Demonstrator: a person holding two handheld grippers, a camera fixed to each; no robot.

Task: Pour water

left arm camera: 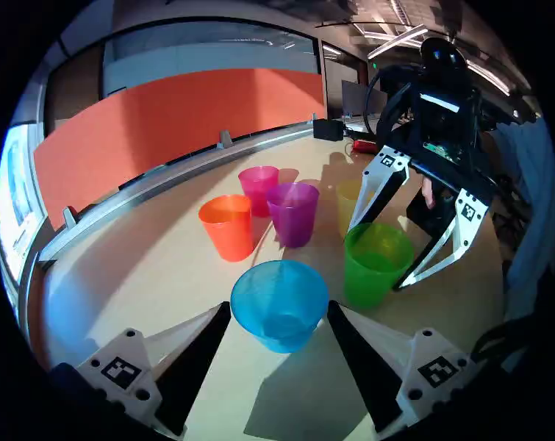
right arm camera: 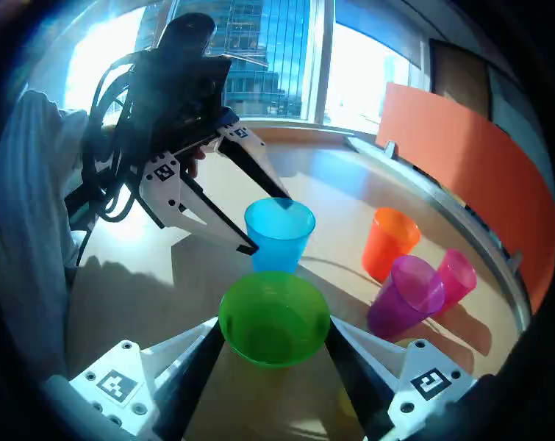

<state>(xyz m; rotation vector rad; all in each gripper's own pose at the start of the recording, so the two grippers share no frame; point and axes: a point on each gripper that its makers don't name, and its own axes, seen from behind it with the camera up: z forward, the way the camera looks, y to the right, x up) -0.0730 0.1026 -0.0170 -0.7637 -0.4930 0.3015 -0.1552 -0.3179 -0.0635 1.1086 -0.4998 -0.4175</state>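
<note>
A pale wooden table (left arm camera: 167, 250) is seen in both views, bounded along one side by a long orange screen (left arm camera: 167, 125). Tall windows (right arm camera: 277, 59) with bright daylight are seen at the far end in the right gripper view, and a pale sleeve (right arm camera: 27, 220) of the person is seen at the left there.

The left gripper (left arm camera: 277, 307) is spread wide and is clenched on the blue cup (left arm camera: 279, 323): both fingers are pressed against its sides just below the rim. The right gripper (right arm camera: 274, 323) is likewise spread wide and is clenched on the green cup (right arm camera: 275, 345), which is held between its fingertips at the rim. Whether either cup is lifted off the table cannot be told.

In the left gripper view the blue cup is seen nearest, with the green cup just beside it, to the right and a little farther. Whether water is held in either cup cannot be told.

Four more cups are stood upright farther off. An orange cup (left arm camera: 228, 226) is placed at the left, a purple cup (left arm camera: 293, 213) just right of it, a pink cup (left arm camera: 258, 187) behind these two, and a yellow cup (left arm camera: 345, 202) behind the green cup, partly hidden by a finger of the right gripper.
</note>
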